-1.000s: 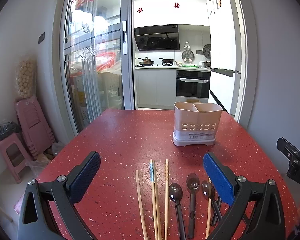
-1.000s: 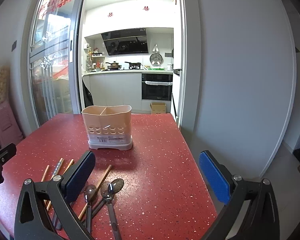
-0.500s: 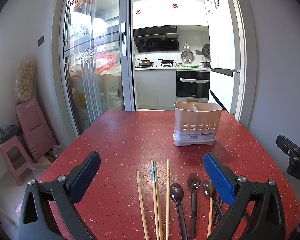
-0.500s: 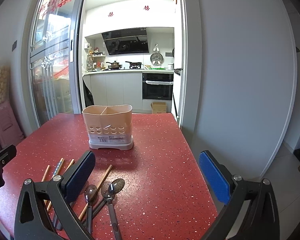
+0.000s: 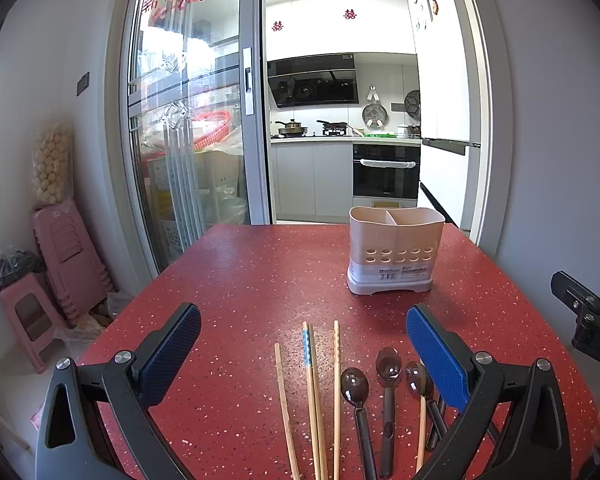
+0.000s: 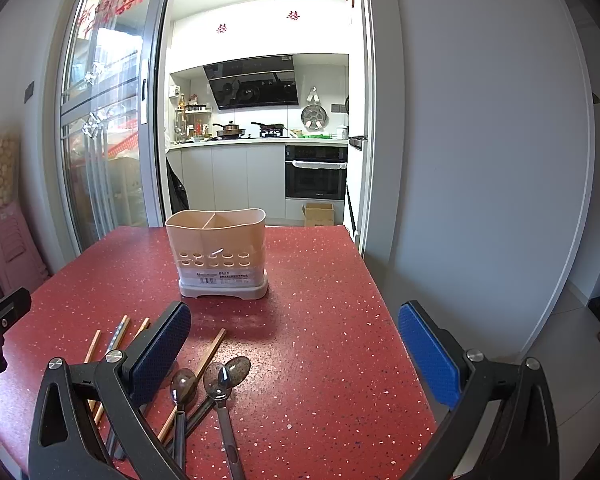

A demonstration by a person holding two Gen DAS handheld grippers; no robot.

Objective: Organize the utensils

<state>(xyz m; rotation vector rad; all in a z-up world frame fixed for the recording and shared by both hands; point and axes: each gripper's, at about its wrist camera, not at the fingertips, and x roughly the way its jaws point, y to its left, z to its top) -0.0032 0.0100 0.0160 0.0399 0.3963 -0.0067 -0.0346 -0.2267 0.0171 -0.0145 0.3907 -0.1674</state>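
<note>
A beige two-compartment utensil holder (image 5: 396, 252) stands empty on the red speckled table (image 5: 260, 280); it also shows in the right wrist view (image 6: 220, 256). Several wooden chopsticks (image 5: 312, 392) and dark spoons (image 5: 386, 396) lie side by side near the table's front edge. In the right wrist view the spoons (image 6: 216, 384) and chopsticks (image 6: 116, 340) lie low left. My left gripper (image 5: 304, 352) is open and empty, hovering above the chopsticks. My right gripper (image 6: 296, 352) is open and empty, right of the spoons.
The table (image 6: 324, 320) ends close on the right, with grey wall and floor beyond. Pink stools (image 5: 60, 264) stand left of the table by a glass sliding door (image 5: 188, 140). A kitchen with an oven (image 5: 384, 172) lies behind the table.
Both views have shifted only slightly. The utensils and the holder have not moved. Both grippers stay open.
</note>
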